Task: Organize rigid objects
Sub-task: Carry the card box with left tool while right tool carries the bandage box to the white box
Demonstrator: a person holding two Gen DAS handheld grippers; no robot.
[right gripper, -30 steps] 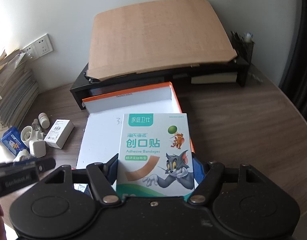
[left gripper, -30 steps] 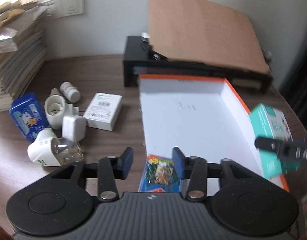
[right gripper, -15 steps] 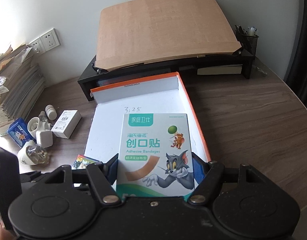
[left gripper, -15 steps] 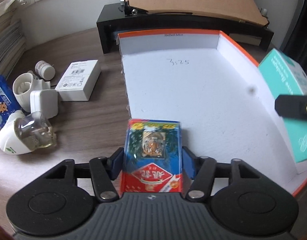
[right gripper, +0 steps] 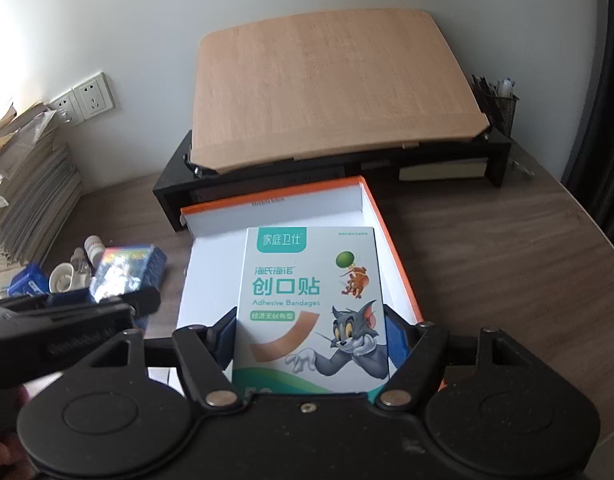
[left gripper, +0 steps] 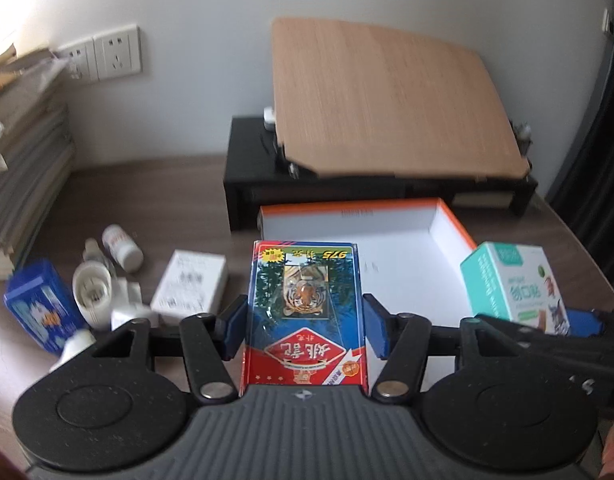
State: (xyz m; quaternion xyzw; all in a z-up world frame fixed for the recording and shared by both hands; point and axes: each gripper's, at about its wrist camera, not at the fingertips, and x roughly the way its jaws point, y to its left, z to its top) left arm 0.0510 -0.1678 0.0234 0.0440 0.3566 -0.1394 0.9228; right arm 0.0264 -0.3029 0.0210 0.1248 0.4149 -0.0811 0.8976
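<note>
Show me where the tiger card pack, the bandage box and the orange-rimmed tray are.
tiger card pack (left gripper: 305, 300), left wrist view, on the tiger picture on its face.
bandage box (right gripper: 307, 288), right wrist view, on the large printed characters on its front.
orange-rimmed tray (right gripper: 275, 196), right wrist view, on its far orange rim.

Soft daylight, motion blur, fisheye edges

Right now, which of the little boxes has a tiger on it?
The red-and-blue card box gripped in the left tool. The bandage box in the right tool shows a cat and mouse; the white box is plain.
</note>
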